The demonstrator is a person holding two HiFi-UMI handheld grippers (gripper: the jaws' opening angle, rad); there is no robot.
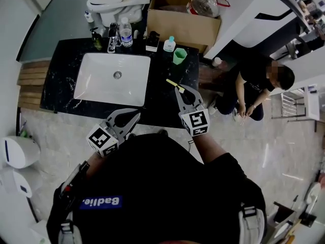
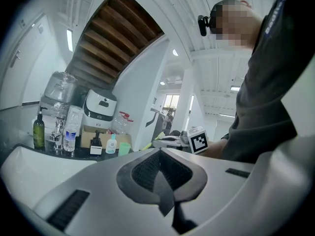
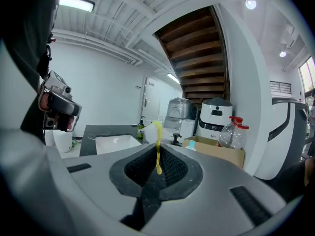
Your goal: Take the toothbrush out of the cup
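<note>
A yellow toothbrush (image 1: pixel 171 83) sticks out of my right gripper (image 1: pixel 179 89), which is shut on its handle above the black countertop (image 1: pixel 61 93), right of the sink. In the right gripper view the toothbrush (image 3: pixel 157 149) stands upright between the pads, bristle end up. The green cup (image 1: pixel 179 56) stands upright farther back on the counter, apart from the brush, and shows in the left gripper view as well (image 2: pixel 124 148). My left gripper (image 1: pixel 135 115) hovers at the counter's front edge, shut with nothing between its jaws (image 2: pixel 160 154).
A white sink (image 1: pixel 114 78) fills the counter's left half. Behind it stand a faucet (image 1: pixel 111 40), a water bottle (image 1: pixel 126 32), a dark soap bottle (image 1: pixel 96 39) and a small white bottle (image 1: pixel 169 44). A cardboard box (image 1: pixel 180 22) sits behind. A person crouches at the right (image 1: pixel 256 88).
</note>
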